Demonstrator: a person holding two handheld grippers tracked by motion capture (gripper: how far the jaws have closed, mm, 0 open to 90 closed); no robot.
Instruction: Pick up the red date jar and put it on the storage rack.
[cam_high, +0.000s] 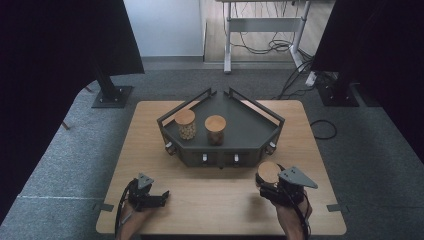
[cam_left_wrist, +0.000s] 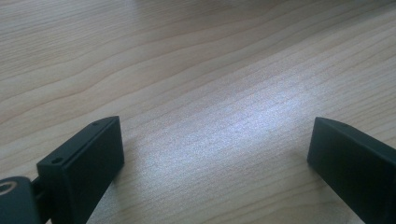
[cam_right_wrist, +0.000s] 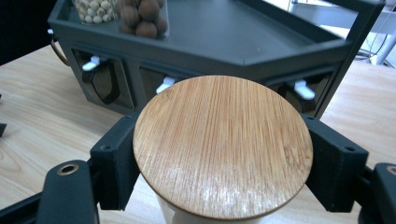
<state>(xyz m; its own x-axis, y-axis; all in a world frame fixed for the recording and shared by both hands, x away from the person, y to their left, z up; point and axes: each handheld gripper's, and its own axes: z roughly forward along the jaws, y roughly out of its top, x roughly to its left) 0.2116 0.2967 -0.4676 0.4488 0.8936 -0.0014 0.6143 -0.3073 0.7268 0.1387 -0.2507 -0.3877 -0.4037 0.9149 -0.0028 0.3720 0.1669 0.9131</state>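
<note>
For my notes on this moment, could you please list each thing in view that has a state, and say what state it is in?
Left hand-held gripper: open, nothing between the jaws, low over the table.
Right hand-held gripper: shut on the third jar.
Third jar: lid on, held in front of the rack.
Pale-bean jar: lid on, upright on the rack.
Brown-ball jar: lid on, upright on the rack.
Rack: holds two jars.

Jar (cam_right_wrist: 223, 144) body hidden beneath its wooden lid

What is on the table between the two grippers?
Nothing: in the high view, bare wooden table separates the left gripper from the right gripper.
</note>
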